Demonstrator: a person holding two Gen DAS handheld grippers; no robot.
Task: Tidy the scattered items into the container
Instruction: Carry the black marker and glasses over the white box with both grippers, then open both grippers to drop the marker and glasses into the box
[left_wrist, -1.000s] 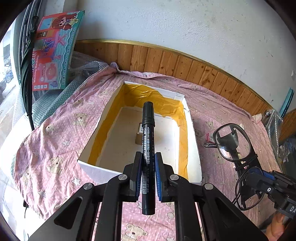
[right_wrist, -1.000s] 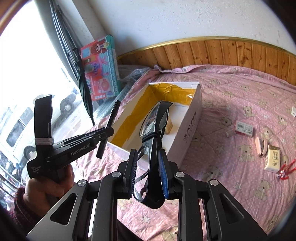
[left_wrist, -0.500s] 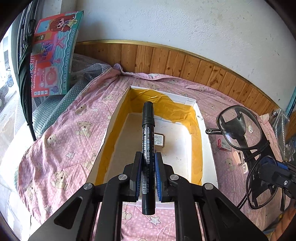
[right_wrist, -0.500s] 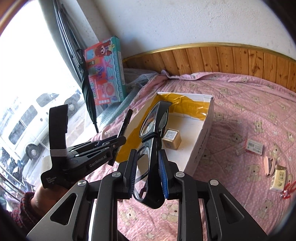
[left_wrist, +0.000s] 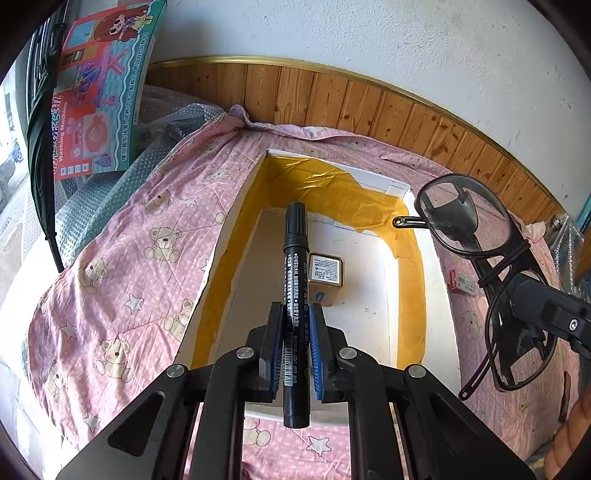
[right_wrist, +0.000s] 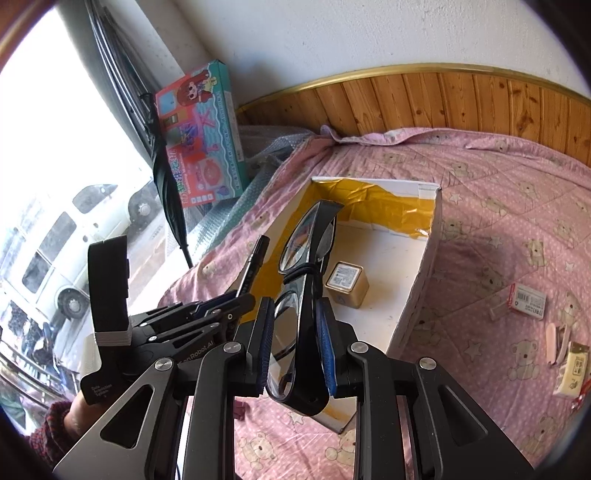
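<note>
My left gripper (left_wrist: 295, 343) is shut on a black marker (left_wrist: 295, 266) that points forward over the open white box (left_wrist: 443, 332), which has yellow tape lining its walls. A small gold tin (left_wrist: 325, 273) lies on the box floor. My right gripper (right_wrist: 297, 347) is shut on black-framed glasses (right_wrist: 306, 254), held edge-on above the box's near left corner. The glasses (left_wrist: 465, 218) and right gripper (left_wrist: 546, 314) also show in the left wrist view, above the box's right wall. The left gripper (right_wrist: 207, 314) with the marker (right_wrist: 255, 266) sits to the left in the right wrist view.
The box (right_wrist: 417, 291) rests on a pink bear-print blanket (right_wrist: 498, 229). A red-and-white packet (right_wrist: 524, 301), a pink clip (right_wrist: 557, 341) and a small cream pack (right_wrist: 572, 369) lie at the right. A toy carton (left_wrist: 99, 92), bubble wrap (left_wrist: 110, 192) and a black umbrella (right_wrist: 166, 173) stand at the left.
Both grippers have moved forward and risen over the box with their items still held. The gold tin, earlier hidden behind the marker, now shows to its right.
</note>
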